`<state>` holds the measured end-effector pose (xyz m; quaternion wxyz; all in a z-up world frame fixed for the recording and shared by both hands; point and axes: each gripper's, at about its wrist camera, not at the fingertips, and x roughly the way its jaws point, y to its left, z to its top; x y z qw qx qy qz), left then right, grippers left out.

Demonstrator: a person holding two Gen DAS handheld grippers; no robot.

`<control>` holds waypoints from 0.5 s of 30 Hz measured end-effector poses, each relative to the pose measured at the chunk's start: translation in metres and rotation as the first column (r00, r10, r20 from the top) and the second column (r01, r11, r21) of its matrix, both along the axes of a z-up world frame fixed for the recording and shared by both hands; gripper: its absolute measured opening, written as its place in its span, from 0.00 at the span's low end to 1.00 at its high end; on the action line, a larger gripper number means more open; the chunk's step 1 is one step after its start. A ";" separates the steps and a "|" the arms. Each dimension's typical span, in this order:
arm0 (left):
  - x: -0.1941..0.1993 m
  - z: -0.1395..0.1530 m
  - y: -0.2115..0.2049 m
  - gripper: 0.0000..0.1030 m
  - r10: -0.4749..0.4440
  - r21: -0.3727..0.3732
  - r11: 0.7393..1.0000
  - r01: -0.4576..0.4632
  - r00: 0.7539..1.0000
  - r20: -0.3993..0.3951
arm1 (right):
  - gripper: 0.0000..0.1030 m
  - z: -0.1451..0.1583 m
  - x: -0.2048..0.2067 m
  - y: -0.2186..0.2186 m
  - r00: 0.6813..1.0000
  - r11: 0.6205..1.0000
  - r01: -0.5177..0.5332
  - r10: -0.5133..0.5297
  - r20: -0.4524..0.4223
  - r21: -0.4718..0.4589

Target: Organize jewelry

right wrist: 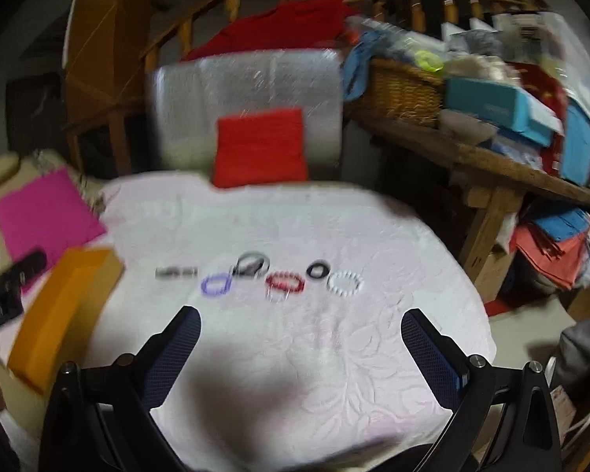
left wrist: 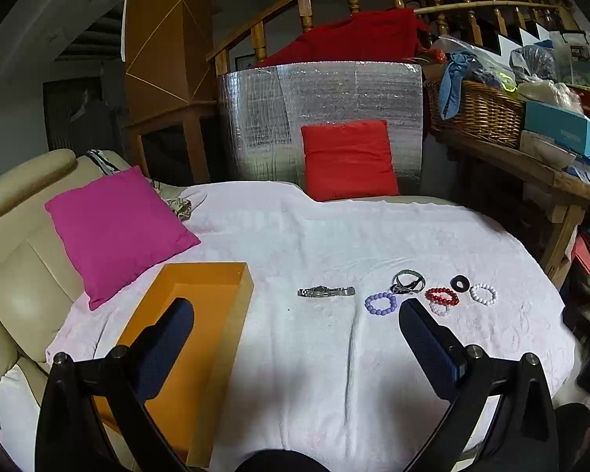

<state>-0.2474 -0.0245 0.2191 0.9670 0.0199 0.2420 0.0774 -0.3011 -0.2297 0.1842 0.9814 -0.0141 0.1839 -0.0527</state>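
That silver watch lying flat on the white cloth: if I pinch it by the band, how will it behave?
The watch lies stretched out straight, so its linked band will probably droop either side of a pinch. It looks metal, likely heavy for its size and slippery. The soft cloth may bunch underneath.

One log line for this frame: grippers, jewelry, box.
left gripper: open, empty | right gripper: open, empty | watch, bead bracelets: on white cloth | orange box: empty
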 end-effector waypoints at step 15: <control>-0.011 0.006 0.005 1.00 0.031 -0.019 0.999 -0.031 0.999 0.024 | 1.00 -0.004 -0.003 0.018 0.999 1.000 -0.016 0.017 0.039 -0.020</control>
